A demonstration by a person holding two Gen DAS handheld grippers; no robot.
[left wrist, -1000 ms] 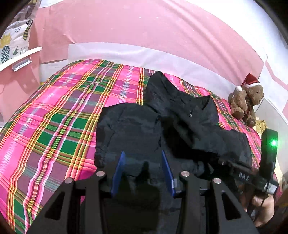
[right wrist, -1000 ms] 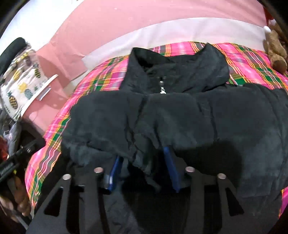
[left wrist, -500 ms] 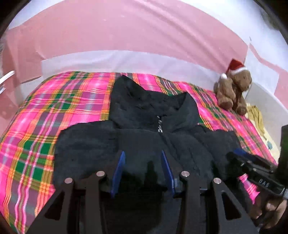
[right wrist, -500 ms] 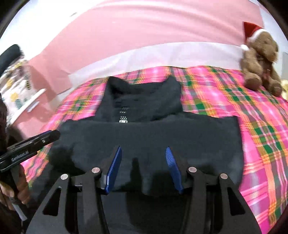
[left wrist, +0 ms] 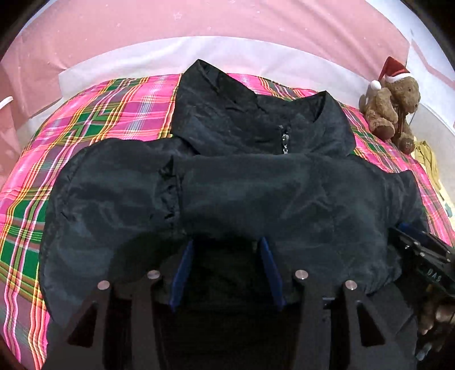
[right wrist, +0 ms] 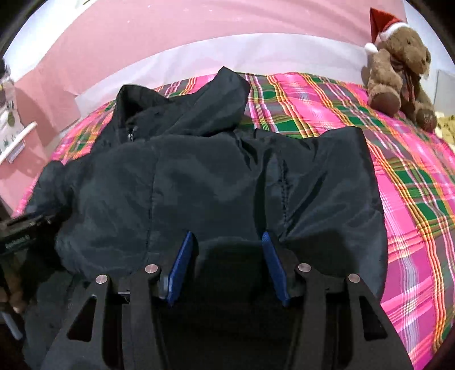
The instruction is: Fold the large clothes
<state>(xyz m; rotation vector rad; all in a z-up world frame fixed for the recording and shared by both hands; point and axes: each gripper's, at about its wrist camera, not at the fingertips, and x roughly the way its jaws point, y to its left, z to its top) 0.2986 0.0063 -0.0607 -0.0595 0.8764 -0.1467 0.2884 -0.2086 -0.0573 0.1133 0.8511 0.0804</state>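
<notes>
Bed (left wrist: 93,119) covered by a pink, green and yellow plaid blanket; a pink wall (left wrist: 199,25) with a white band is seen behind its far edge.

Black jacket (left wrist: 256,193) laid across the middle of the bed, collar and zip pull (left wrist: 284,142) toward the far side, the lower part folded up over the chest so that a thick doubled edge lies nearest the cameras. Fabric is wrinkled, with a gathered seam noted on the left of the fold.

Brown teddy bear (right wrist: 398,62) in a red and white Santa hat is seated at the far right corner of the bed, well apart from the jacket.

Left hand-held gripper (left wrist: 226,246): blue pads stand apart at roughly a middle width, having just been opening. The near fold of the jacket lies over and between the fingertips (whether the pads press on it cannot be told, the tips being hidden under cloth).

Right hand-held gripper (right wrist: 226,242): pads likewise held at a middling gap, tips at the near edge of the folded jacket, with dark cloth between them; a grip cannot be confirmed.

Each gripper is glimpsed at the edge of the other's view, beside the jacket's near corners.
</notes>
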